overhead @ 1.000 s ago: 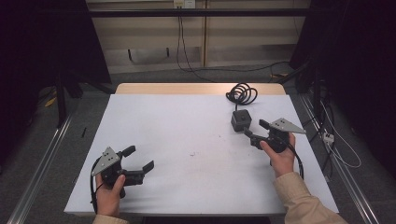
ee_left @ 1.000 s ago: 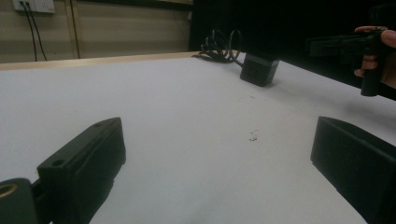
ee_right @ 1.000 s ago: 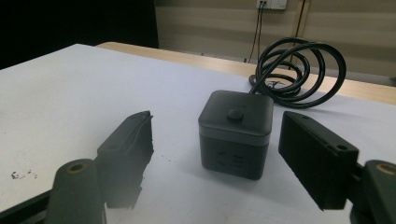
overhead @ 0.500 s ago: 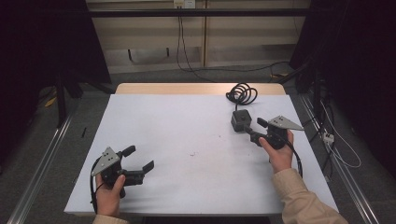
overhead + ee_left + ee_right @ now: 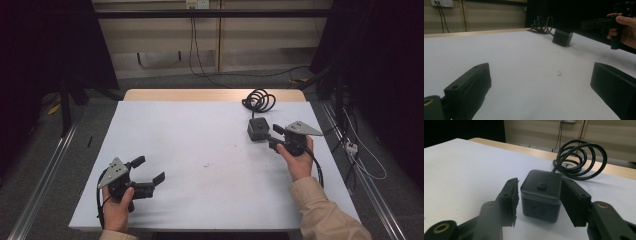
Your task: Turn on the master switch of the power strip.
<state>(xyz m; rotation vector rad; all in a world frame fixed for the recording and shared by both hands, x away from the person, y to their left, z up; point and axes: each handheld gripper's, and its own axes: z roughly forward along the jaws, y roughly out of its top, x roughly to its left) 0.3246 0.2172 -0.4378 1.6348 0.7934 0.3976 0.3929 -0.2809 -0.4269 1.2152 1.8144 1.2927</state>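
While right tool (image 5: 539, 202) closing around cube socket (image 5: 541, 195), no legible label.

Bright, even light falls on the white table (image 5: 200, 150); around the table the room lies dim. Nearest the lens, the right gripper (image 5: 539, 202) looks perhaps slightly blurred.

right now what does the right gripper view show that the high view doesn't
Right gripper view: the round button on the power cube's top, and the right gripper's jaws, which have just been closing, flanking the cube. High view: the left gripper, open, in the person's hand, and the whole white table. Both: the cube and its coiled black cable.
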